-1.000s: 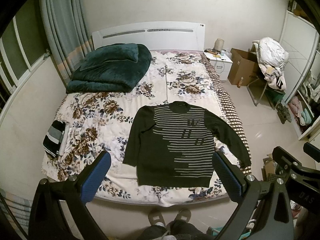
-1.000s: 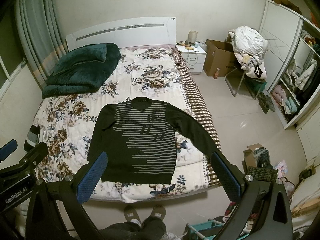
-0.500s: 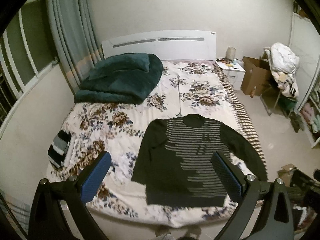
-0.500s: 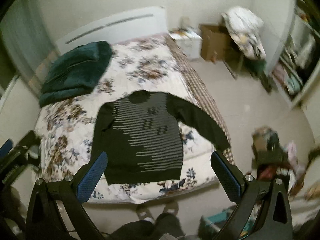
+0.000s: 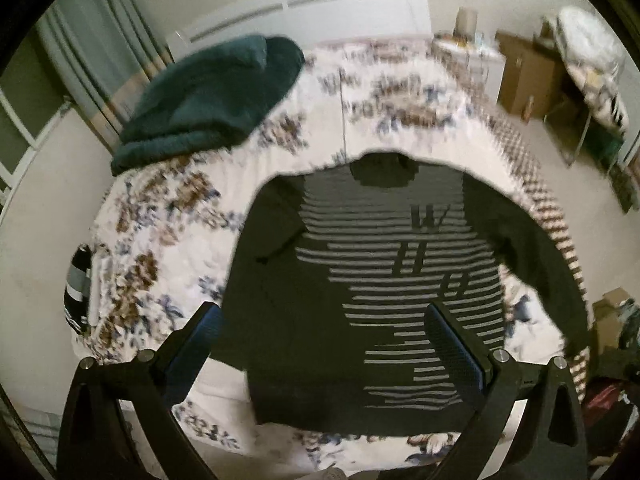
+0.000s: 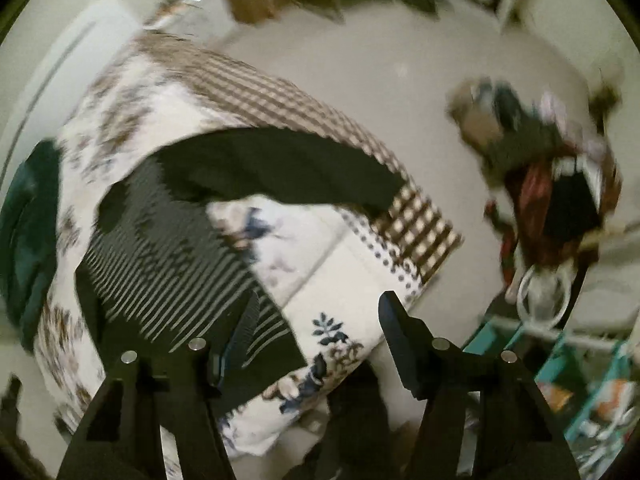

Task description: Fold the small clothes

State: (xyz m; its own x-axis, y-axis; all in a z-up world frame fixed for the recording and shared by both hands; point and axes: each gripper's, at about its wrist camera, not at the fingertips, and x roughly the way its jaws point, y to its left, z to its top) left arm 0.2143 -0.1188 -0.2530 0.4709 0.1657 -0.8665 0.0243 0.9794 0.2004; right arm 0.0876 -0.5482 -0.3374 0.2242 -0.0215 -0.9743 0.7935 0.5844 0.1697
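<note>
A dark sweater with grey stripes (image 5: 360, 300) lies flat, front up, on the floral bed (image 5: 160, 240), hem toward me, sleeves spread. My left gripper (image 5: 324, 344) is open and empty above the sweater's lower half. My right gripper (image 6: 316, 332) is open and empty above the bed's near right corner, beside the sweater's hem (image 6: 180, 280). The right sleeve (image 6: 288, 168) stretches to the checked bed edge. Both views are motion-blurred.
A folded dark green blanket (image 5: 212, 100) lies at the bed's far left by the white headboard (image 5: 304, 4). A small folded striped garment (image 5: 78, 288) sits at the bed's left edge. Cardboard boxes (image 5: 524, 76) and floor clutter (image 6: 552, 184) stand right of the bed.
Both grippers have moved down and closer to the bed. The right gripper has swung right and tilted toward the bed's near right corner. The sweater has not moved.
</note>
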